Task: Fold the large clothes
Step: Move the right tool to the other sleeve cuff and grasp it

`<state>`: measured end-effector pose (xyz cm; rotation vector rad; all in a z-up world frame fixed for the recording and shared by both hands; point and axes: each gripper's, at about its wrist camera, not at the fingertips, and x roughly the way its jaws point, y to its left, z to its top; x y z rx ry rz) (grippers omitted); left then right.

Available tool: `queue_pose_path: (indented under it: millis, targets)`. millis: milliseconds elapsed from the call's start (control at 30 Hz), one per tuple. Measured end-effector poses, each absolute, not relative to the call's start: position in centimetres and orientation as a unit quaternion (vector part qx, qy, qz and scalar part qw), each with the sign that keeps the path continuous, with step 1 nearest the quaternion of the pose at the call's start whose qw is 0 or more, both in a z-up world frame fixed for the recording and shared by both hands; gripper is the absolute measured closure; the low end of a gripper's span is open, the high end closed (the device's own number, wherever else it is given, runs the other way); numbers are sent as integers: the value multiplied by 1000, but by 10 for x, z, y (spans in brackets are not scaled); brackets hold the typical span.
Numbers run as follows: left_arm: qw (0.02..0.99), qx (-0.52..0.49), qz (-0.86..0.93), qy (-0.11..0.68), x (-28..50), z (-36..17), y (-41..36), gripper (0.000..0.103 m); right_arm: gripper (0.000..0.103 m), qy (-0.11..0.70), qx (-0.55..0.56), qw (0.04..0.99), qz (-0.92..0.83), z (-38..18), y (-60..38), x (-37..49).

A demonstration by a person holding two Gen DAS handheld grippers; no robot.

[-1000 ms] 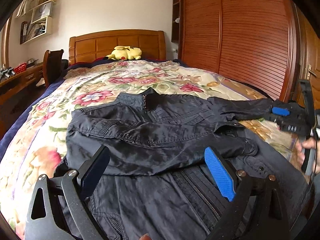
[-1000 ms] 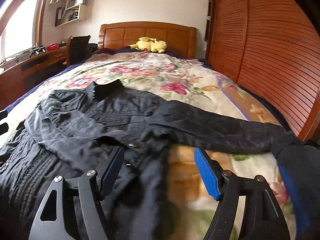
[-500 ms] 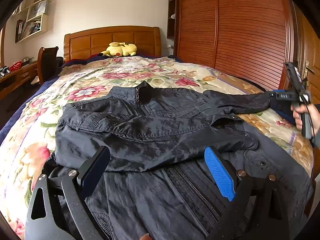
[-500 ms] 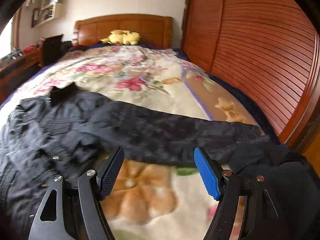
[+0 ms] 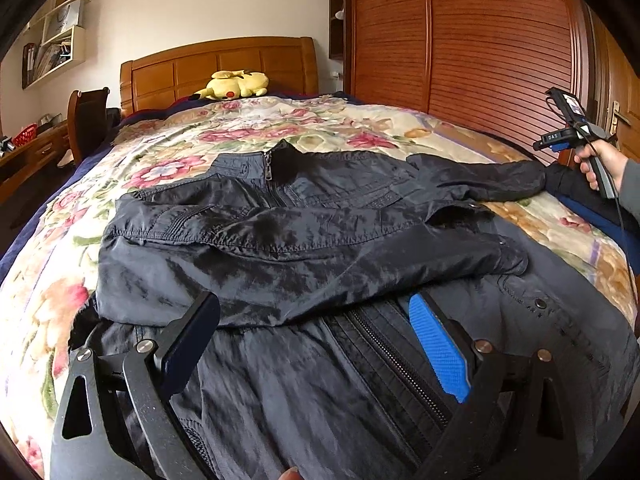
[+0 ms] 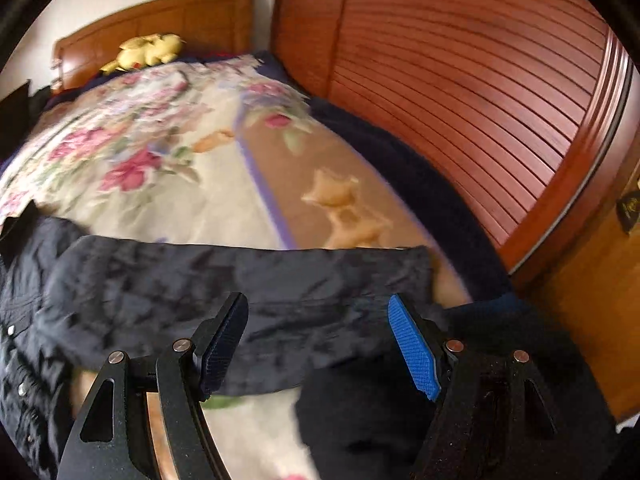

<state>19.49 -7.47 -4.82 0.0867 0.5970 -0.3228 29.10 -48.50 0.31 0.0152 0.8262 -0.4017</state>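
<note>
Right tongs (image 6: 318, 344) lifted above jacket sleeve (image 6: 248, 280), splayed.

text: "DAS" (uncertain) | on: right gripper (image 5: 560, 136) body | other text: none

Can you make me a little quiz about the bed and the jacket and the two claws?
1. True or false: one sleeve of the black jacket is folded across its front.
2. What sits by the headboard? A) a yellow plush toy B) a red ball C) a white pillow
3. Fill in: the right claw is open and points at the other ______, which lies stretched out on the floral blanket.

Key
1. True. That sleeve lies just ahead of the open left claw.
2. A, the yellow plush toy.
3. sleeve
</note>
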Motion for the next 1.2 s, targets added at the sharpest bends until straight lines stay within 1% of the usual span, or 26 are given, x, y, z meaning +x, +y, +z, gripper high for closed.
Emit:
queue_pose_path:
  millis: [200, 467, 633, 667, 700, 733, 767, 833, 867, 900, 1000, 1200]
  targets:
    - [940, 48, -158, 299, 197, -52, -77, 7, 28, 448, 50, 864, -226, -22, -514, 328]
    - [940, 49, -157, 299, 197, -52, -77, 7, 28, 488, 64, 837, -238, -40, -526, 356]
    - [940, 47, -158, 300, 197, -53, -77, 7, 29, 508, 51, 827, -237, -49, -525, 357]
    - [939, 46, -157, 301, 197, -53, -76, 7, 31, 511, 46, 826, -235, -52, -523, 359]
    - [939, 46, -157, 302, 197, -54, -76, 7, 38, 515, 37, 823, -236, -54, -521, 360]
    - [939, 46, -157, 303, 197, -54, -76, 7, 50, 517, 29, 821, -239, -55, -520, 361]
    - [939, 46, -157, 304, 198, -54, -76, 7, 56, 516, 26, 822, -240, -56, -521, 360]
    - [939, 46, -157, 304, 198, -54, -76, 7, 66, 514, 27, 824, -237, -56, -523, 356]
    - [939, 46, -157, 303, 197, -54, -76, 7, 68, 511, 23, 827, -232, -54, -522, 353]
    - [939, 45, -157, 304, 198, -54, -76, 7, 74, 506, 15, 831, -229, -51, -520, 352]
    - [939, 44, -157, 304, 198, -54, -76, 7, 79, 479, -4, 848, -227, -36, -507, 340]
    - [939, 45, -155, 303, 198, -54, -75, 7, 80, 386, -41, 894, -223, 5, -478, 324]
